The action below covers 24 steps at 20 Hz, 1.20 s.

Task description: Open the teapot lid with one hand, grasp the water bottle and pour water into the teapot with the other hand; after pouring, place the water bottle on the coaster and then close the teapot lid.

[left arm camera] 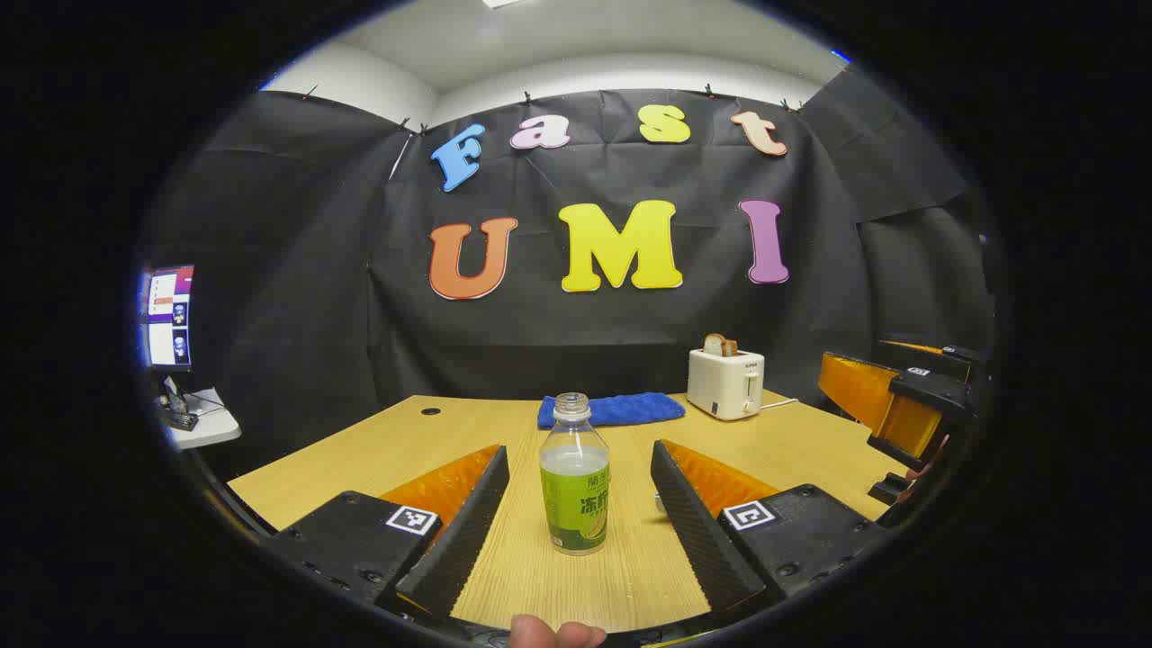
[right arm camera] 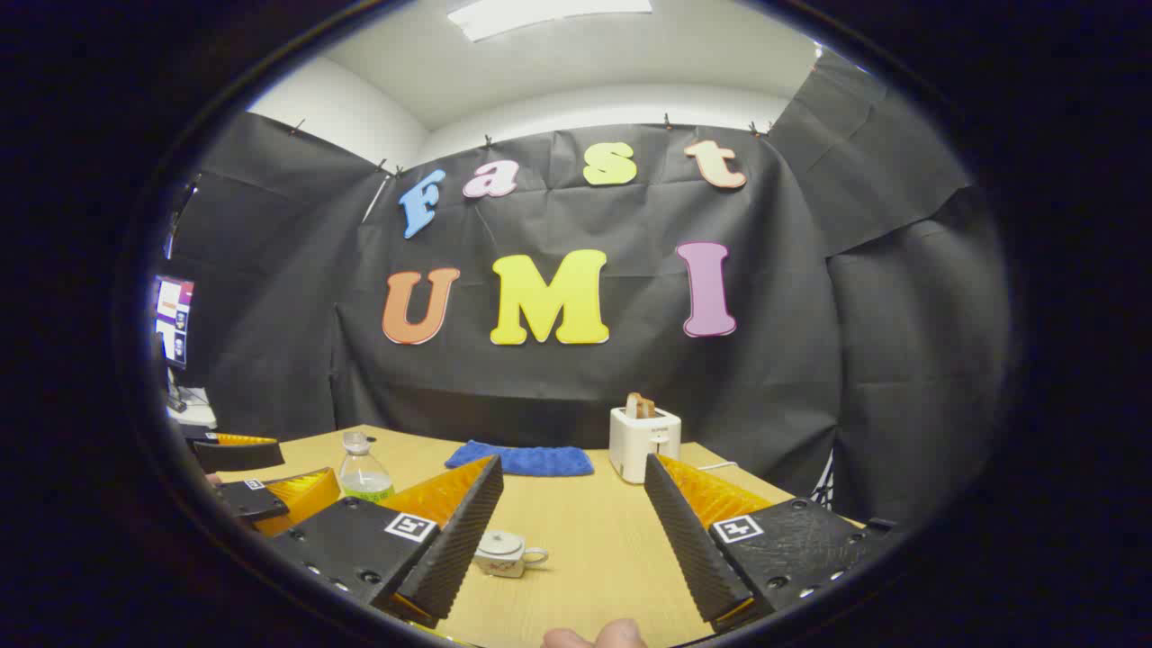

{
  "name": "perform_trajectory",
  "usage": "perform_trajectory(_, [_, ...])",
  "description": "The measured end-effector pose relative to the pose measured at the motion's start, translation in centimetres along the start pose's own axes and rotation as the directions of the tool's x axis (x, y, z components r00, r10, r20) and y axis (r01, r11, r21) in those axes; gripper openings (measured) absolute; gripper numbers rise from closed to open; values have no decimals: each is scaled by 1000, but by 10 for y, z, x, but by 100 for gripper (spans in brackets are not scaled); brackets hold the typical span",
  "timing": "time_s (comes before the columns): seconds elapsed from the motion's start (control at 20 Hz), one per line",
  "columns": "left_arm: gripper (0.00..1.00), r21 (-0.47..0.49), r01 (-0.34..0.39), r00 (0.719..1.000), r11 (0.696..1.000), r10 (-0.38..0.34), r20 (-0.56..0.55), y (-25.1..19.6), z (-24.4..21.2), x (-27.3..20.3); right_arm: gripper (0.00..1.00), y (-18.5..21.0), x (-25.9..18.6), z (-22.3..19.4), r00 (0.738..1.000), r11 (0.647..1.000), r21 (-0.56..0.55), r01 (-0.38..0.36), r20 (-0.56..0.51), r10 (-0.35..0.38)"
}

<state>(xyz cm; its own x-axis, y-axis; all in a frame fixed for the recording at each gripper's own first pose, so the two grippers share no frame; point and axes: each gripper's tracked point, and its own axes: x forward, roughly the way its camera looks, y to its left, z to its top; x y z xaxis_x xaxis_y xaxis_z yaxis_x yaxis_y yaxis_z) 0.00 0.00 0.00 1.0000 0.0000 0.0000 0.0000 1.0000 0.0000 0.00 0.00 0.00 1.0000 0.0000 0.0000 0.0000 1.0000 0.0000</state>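
My left tongs (left arm camera: 576,490) stand apart, flanking the water bottle (left arm camera: 574,486) untouched on the tabletop (left arm camera: 405,441). My right tongs (right arm camera: 567,513) stand apart; the teapot (right arm camera: 504,552), lid on, sits at 7 o'clock.

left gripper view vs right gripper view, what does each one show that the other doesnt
Left gripper view: the water bottle standing uncapped between the open left gripper fingers.
Right gripper view: a small teapot, lid on, by the open right gripper.
Both: the wooden table, blue cloth, toaster with bread, and the bottle.
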Motion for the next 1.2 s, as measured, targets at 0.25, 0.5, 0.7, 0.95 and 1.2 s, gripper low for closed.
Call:
perform_trajectory(0.25, [99,-17,-12,1000,1000,12,-1,6,-1,3,95,2,1,-1,1000,1000,-9,-5,-8,5])
perform_trajectory(0.5, [99,-18,-20,1000,1000,20,-2,8,-2,4,95,3,2,-3,1000,1000,-14,-9,-9,9])
perform_trajectory(0.7, [99,-13,-26,1000,1000,26,-1,10,-3,5,95,5,4,-7,1000,1000,-17,-12,-16,12])
perform_trajectory(0.95, [99,-21,-27,1000,999,27,-1,13,-4,8,95,10,10,-18,999,999,-28,-26,-34,25])
perform_trajectory(1.2, [99,-19,-34,999,999,34,-7,20,-6,10,95,23,26,-43,996,998,-49,-50,-76,46])
